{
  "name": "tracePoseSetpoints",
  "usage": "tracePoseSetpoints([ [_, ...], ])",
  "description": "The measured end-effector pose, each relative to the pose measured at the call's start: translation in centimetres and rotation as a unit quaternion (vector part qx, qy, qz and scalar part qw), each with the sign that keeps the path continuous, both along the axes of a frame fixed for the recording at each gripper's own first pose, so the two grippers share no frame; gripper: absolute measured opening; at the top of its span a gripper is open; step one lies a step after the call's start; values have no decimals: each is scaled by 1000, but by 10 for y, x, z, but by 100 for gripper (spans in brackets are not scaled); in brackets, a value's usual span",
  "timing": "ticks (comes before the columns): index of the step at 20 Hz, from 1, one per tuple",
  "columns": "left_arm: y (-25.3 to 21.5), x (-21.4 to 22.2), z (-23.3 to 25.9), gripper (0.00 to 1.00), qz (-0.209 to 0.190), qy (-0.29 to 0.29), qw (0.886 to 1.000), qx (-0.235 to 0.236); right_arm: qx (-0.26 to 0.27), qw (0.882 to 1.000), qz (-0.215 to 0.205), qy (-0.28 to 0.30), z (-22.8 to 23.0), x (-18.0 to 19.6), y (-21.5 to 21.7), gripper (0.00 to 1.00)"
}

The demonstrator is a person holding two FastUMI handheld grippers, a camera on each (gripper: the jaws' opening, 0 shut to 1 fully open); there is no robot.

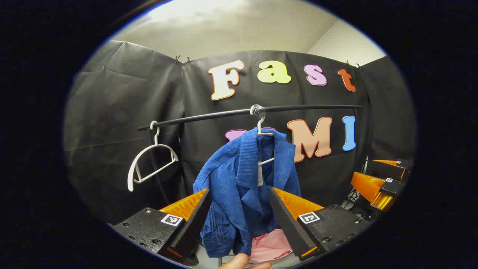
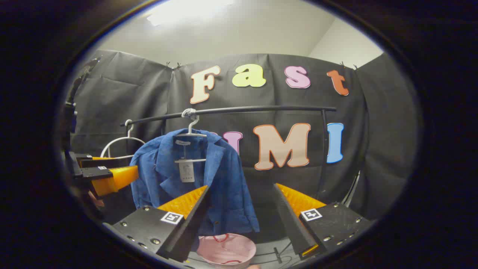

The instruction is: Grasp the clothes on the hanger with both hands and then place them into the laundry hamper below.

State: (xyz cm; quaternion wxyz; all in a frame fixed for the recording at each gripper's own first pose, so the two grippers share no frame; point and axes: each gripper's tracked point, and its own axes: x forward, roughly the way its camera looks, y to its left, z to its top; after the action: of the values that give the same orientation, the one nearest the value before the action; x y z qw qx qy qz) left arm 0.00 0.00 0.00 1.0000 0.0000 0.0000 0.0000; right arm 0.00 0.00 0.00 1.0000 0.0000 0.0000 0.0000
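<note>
Your left gripper [image 1: 239, 194]: released, clear of blue jacket [image 1: 242, 194] | your right gripper [image 2: 241, 190]: released | jacket on hanger [image 2: 190, 129], rail [image 2: 239, 110] | pink hamper [image 2: 226, 248] below.

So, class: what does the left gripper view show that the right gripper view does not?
Left gripper view alone: a fingertip at the bottom edge. Right gripper view alone: the rail's right upright post and the jacket's hanging tag. Both share the blue jacket on its white hanger, an empty white hanger, the black rail and the pink hamper below.
</note>
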Motion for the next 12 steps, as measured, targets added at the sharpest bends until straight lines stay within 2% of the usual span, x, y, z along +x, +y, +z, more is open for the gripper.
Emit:
tracePoseSetpoints([
  [1,-3,1,-2,99,-3,1,1000,8,5,1000,3,6,-5,4,2,99],
  [4,-2,8,-3,97,-11,-12,999,28,27,999,13,19,-17,16,18,99],
  [5,-2,10,-3,100,-13,-16,999,30,29,999,18,22,-19,19,24,99],
  [8,-4,21,-2,100,-17,-22,999,26,18,999,26,24,-22,26,36,99],
  [9,-4,24,-2,97,-18,-23,999,20,13,999,25,29,-24,28,38,99],
  [11,-10,25,-7,100,-30,-18,999,9,13,999,22,38,-30,31,40,99],
  [12,-12,25,-8,97,-36,-17,999,10,18,999,20,43,-31,31,41,99],
])
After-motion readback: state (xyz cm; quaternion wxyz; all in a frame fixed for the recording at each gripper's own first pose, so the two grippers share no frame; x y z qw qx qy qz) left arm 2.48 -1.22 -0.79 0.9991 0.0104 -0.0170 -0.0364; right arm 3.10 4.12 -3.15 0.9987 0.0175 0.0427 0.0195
